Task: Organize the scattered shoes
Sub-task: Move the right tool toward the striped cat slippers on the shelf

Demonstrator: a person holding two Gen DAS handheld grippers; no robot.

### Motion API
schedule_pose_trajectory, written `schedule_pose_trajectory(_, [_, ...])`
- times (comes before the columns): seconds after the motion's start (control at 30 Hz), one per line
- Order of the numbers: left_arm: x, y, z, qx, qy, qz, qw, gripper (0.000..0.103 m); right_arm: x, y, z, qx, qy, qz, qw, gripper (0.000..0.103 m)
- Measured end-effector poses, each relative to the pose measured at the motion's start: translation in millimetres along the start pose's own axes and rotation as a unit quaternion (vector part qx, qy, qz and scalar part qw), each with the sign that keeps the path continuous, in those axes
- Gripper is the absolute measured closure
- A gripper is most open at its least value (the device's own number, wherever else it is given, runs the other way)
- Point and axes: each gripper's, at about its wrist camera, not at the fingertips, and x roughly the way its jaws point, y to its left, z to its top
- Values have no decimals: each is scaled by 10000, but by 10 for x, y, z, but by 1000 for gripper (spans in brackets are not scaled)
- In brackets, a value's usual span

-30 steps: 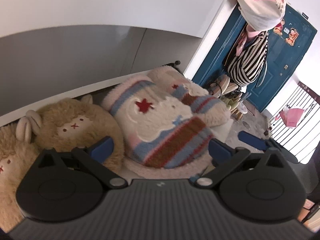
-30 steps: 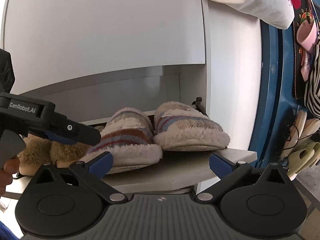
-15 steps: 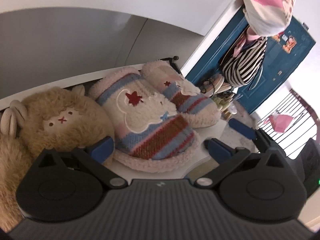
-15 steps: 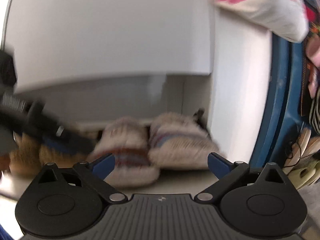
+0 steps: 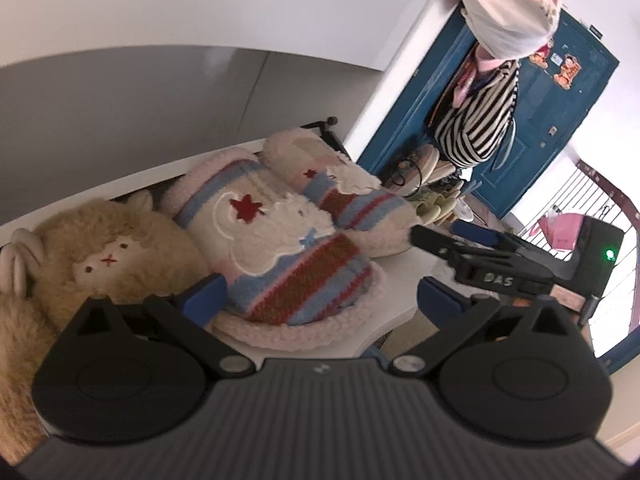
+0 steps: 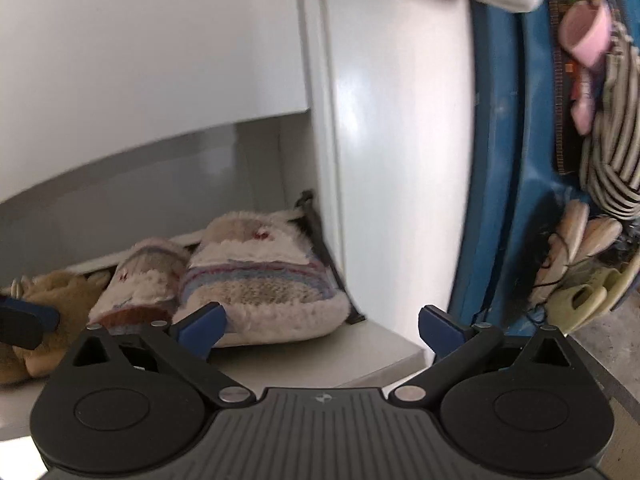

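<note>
Careful: both striped slippers sit paired beside the plush slipper; your left gripper and right gripper, jaws spread empty, could knock them askew.

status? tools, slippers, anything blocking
Left tool open, empty. Right tool open, empty. Striped slippers paired side by side on shelf, beside tan plush slippers. Nothing in the way.

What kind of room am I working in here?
Likely a home entryway: a blue door, a white shoe cabinet holding striped slippers, and more shoes piled on the floor by the door.
</note>
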Motion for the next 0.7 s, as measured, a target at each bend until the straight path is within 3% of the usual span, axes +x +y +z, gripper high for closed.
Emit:
schedule_pose_trajectory(0.17, [3,11,43,-127,-33,-74,9999,0,253,293,146,-425,247,-181,9986,1])
schedule_pose_trajectory(0.33, [-6,64,55,-177,-37,-80,9998,0,373,232,97,-227,383,-45,9990,2])
schedule_pose_trajectory(0.57, [-45,87,68,-261,-14,-165,9995,0,326,430,168,-599,709,-481,9945,3])
schedule_pose_trajectory(0.7, [-138,130,50,-188,-42,-107,9998,0,257,385,143,-489,882,-143,9948,7])
